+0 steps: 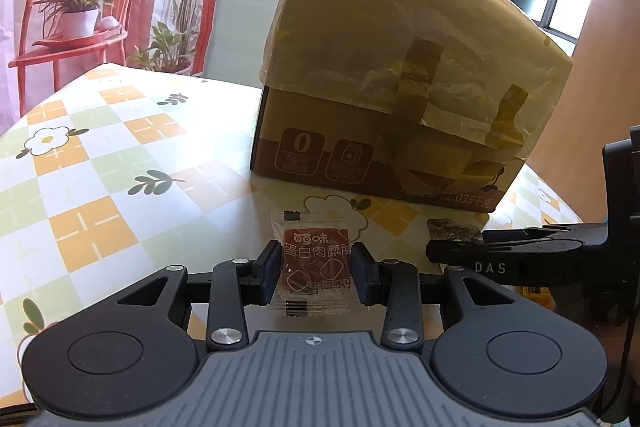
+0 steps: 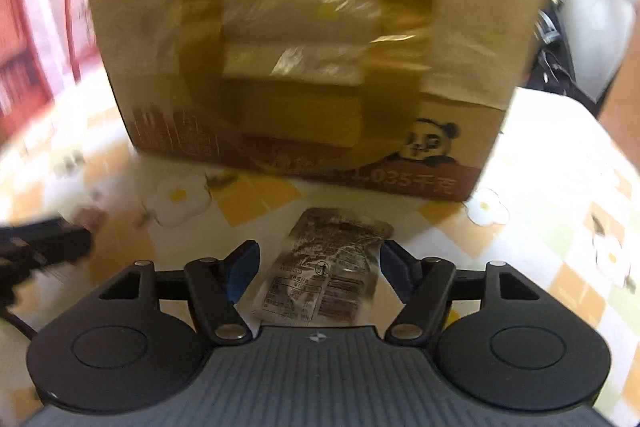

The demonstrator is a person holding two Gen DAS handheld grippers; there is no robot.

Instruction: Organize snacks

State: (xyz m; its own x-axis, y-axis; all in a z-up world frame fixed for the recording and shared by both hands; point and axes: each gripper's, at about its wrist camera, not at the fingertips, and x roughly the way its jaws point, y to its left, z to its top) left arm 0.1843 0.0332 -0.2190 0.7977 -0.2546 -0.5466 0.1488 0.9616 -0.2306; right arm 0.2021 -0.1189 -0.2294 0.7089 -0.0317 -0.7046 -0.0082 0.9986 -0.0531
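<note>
My left gripper (image 1: 316,259) is shut on a small clear packet with a red label (image 1: 314,263), held just above the table in front of a taped cardboard box (image 1: 380,47). In the right wrist view, which is blurred, my right gripper (image 2: 318,251) stands open. A brown and silver snack packet (image 2: 324,267) lies flat on the tablecloth between its fingers, with a gap to each pad. The same box (image 2: 300,27) rises close behind it. The right gripper (image 1: 456,245) also shows from the side in the left wrist view, over the dark packet (image 1: 452,229).
The table (image 1: 100,155) carries a checked cloth with orange and green squares and flowers. A red chair (image 1: 76,7) with potted plants stands beyond its far left edge. Windows are behind the box. The left gripper's finger (image 2: 60,243) shows as a blur at the left.
</note>
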